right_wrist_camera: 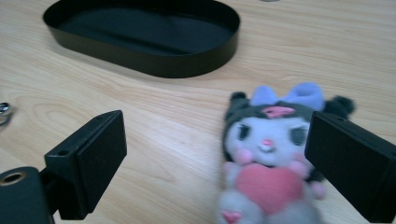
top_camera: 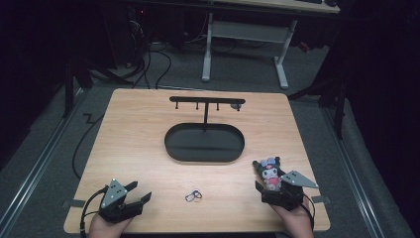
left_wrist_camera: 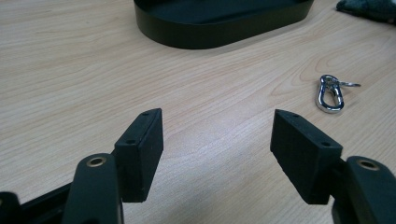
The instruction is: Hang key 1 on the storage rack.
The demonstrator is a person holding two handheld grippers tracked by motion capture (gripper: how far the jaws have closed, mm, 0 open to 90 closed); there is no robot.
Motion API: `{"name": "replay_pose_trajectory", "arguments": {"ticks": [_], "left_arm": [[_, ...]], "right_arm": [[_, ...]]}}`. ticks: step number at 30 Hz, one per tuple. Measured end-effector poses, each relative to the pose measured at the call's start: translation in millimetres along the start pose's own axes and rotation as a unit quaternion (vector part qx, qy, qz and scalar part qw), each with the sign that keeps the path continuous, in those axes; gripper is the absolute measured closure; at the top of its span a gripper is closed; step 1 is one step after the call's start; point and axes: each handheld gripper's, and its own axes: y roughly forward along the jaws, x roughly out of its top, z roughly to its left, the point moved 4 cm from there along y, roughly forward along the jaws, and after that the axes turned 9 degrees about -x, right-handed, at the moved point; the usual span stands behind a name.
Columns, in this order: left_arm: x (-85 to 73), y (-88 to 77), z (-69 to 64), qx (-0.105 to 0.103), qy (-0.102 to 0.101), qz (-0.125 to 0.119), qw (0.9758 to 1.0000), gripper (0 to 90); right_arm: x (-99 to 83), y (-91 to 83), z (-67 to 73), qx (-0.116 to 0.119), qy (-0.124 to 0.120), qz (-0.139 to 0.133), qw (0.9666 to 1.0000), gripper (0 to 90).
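Note:
A small plush toy (top_camera: 270, 173) with a grey face, blue bow and pink heart lies on the wooden table at the front right. My right gripper (top_camera: 265, 179) is open around it. In the right gripper view the plush toy (right_wrist_camera: 268, 158) sits close against the right jaw, with a wide gap to the left jaw. At the front left my left gripper (top_camera: 141, 191) stands open over bare wood, nothing between its jaws. A silver carabiner clip (top_camera: 193, 195) with a small ring lies between the two grippers. In the left gripper view the clip (left_wrist_camera: 330, 93) is ahead and to the right.
A black oval tray (top_camera: 204, 159) sits mid-table, with a black T-shaped hook stand (top_camera: 207, 100) rising from its back. The tray wall (left_wrist_camera: 210, 32) is ahead of the left gripper, and the tray wall (right_wrist_camera: 154, 60) is ahead-left of the right one. Bare wood surrounds the tray.

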Motion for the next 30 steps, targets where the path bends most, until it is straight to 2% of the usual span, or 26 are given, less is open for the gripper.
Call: {"name": "replay_pose_trajectory", "arguments": {"ticks": [1,2,3,4,7,10,12,18,22,23,28,30], "left_arm": [[0.5,0.3,0.5,-0.004,0.001,0.001,1.0000,35.6],[0.5,0.3,0.5,-0.004,0.001,0.001,1.0000,35.9],[1.1,1.3,0.7,-0.007,0.002,0.001,1.0000,35.9],[1.0,1.9,0.5,-0.009,0.003,0.003,0.9999,35.9],[-0.4,4.7,0.5,-0.013,0.006,0.008,0.9999,35.8],[-1.4,5.9,0.1,-0.012,0.014,0.012,0.9998,35.6],[-1.9,5.4,-0.8,-0.015,0.018,0.011,0.9997,35.4],[-0.9,4.2,-1.1,-0.026,0.020,0.006,0.9994,35.4],[0.0,3.9,-0.9,-0.027,0.025,0.005,0.9993,35.1],[0.6,3.9,-0.9,-0.028,0.027,0.005,0.9992,35.0],[0.3,4.0,-2.2,-0.029,0.028,0.005,0.9992,34.9],[-0.1,4.2,-2.8,-0.029,0.029,0.007,0.9991,34.9]], "right_arm": [[1.4,1.3,6.2,0.007,-0.003,0.001,1.0000,5.5],[1.4,1.3,6.2,0.007,-0.003,0.001,1.0000,5.5],[3.8,3.7,15.0,0.014,-0.011,0.003,0.9998,5.6],[4.9,4.8,17.5,0.016,-0.016,0.004,0.9997,5.7],[9.7,10.3,28.9,0.029,-0.023,0.021,0.9991,5.8],[13.6,15.0,35.6,0.030,-0.035,0.037,0.9983,5.9],[16.3,16.4,40.2,0.040,-0.036,0.045,0.9976,6.7],[22.8,14.9,49.9,0.040,-0.051,0.066,0.9957,14.9],[24.5,15.4,53.2,0.042,-0.058,0.079,0.9943,16.6],[23.8,18.0,55.5,0.048,-0.061,0.092,0.9926,18.3],[22.2,23.7,57.6,0.060,-0.062,0.113,0.9898,20.7],[20.6,27.2,60.9,0.065,-0.067,0.128,0.9874,21.3]]}}
